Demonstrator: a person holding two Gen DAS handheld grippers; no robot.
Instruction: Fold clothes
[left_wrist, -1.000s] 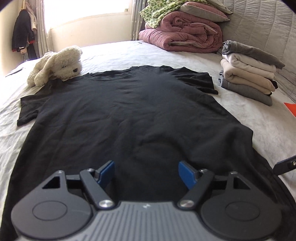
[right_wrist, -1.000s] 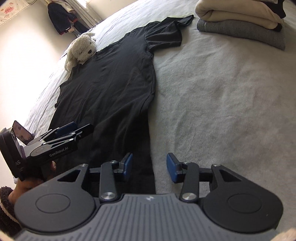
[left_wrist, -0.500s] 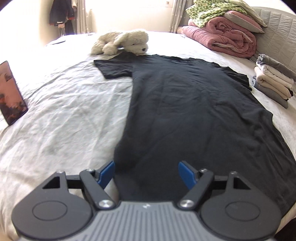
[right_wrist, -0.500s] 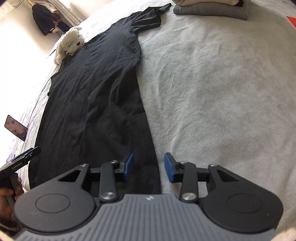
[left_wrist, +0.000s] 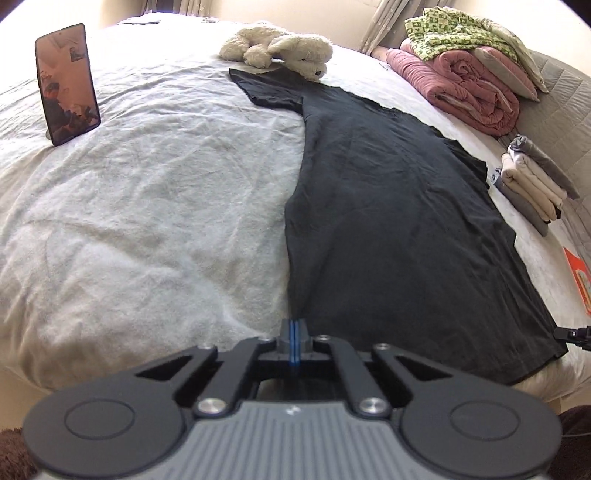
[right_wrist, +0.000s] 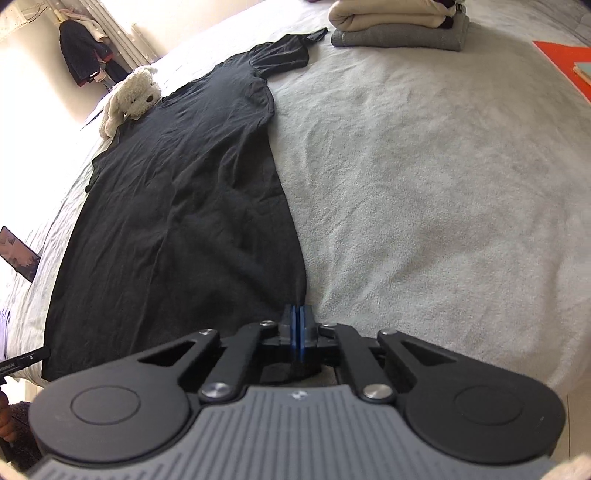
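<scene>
Black T-shirt (left_wrist: 388, 221) lies flat on the bed (left_wrist: 147, 203), hem toward me and collar at the far end. My left tongs (left_wrist: 293, 341) are clenched, blue pads pressed together on the near left hem corner of the shirt, where the side edge runs straight up to the tips. My right tongs (right_wrist: 298, 338) are likewise clenched on the near right hem corner, fabric drawn into a small peak just ahead of the pads. In the left wrist view, the tip of the right tongs shows at the far right, beside the opposite hem corner; in the right wrist view, the tip of the left tongs shows at the far left edge. Beyond the left tongs, at the shirt's collar, a white plush dog (left_wrist: 280, 50) touches the upper sleeve. Ahead and to the left of the left tongs, a phone (left_wrist: 66, 83) stands propped upright on the bed, well apart from the shirt. Ahead and right of them sits a stack of folded clothes (left_wrist: 535, 181), with rolled bedding (left_wrist: 465, 85) farther back. An orange item (right_wrist: 565, 62) lies at the right of the right tongs, far off.
</scene>
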